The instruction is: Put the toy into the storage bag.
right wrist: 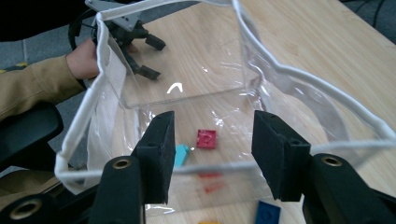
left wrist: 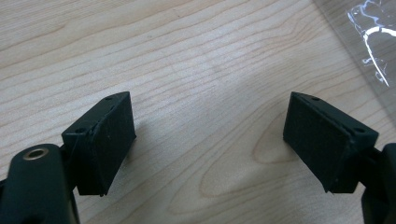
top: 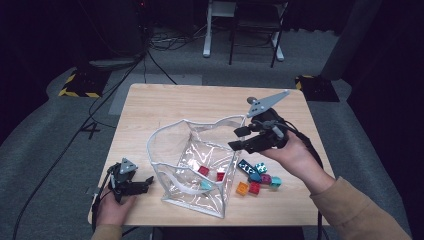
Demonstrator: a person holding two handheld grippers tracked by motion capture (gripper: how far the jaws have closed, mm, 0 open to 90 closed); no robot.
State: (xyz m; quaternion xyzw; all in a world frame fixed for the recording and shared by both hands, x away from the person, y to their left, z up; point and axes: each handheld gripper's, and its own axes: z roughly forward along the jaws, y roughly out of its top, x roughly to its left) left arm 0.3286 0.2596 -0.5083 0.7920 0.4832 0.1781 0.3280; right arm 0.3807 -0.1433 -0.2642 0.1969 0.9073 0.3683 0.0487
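Bricks [top: 257,177] are being loaded into a clear pouch [top: 192,165] standing open mid-tabletop [top: 170,100]. A loose cluster of them lies just beside the pouch's right wall; a red one [right wrist: 206,138] and a teal one [right wrist: 181,154] already rest inside. The right claw [top: 239,138] is held above the pouch rim, jaws parted and holding nothing, so a drop appears just completed, though the high view is too coarse to confirm. The left claw [top: 145,184] rests wide open and unloaded on the tabletop, near the pouch's left side. Next move judged: right claw lowered onto the outside cluster, one brick pinched.
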